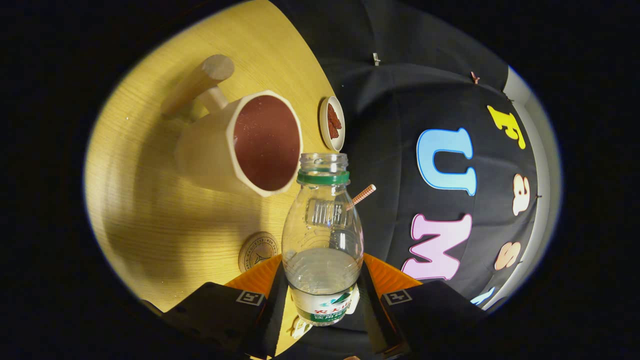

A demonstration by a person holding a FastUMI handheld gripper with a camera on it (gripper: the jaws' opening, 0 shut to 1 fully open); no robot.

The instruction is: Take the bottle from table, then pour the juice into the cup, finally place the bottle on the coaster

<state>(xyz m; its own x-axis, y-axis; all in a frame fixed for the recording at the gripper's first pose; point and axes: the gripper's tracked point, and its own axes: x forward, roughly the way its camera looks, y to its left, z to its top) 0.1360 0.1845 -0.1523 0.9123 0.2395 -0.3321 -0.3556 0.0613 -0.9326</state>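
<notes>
Pale wood-grain counter [150, 215] is being seen at a tilt, with the dark cloth wall behind it. Between the gripper [322, 300] fingers the bottle [322, 240] is being held by its lower body, both fingers pressing on its sides. Its long axis is running straight ahead along the fingers, and its open mouth is being pointed toward the cup [250, 145], whose rim lies just beyond and a little to the left of the neck.

The bottle is clear plastic with a green ring at the neck, no cap, and a label low between the fingers; clear liquid is sitting in roughly its lower part. The cup is pale, many-sided, with a thick handle, and its inside looks reddish brown.

A round coaster [257, 251] is lying on the counter just left of the bottle's body, near the left finger. A small dish [332, 123] with dark red pieces is standing beyond the cup, and a striped straw [364, 194] is showing behind the bottle's shoulder.
</notes>
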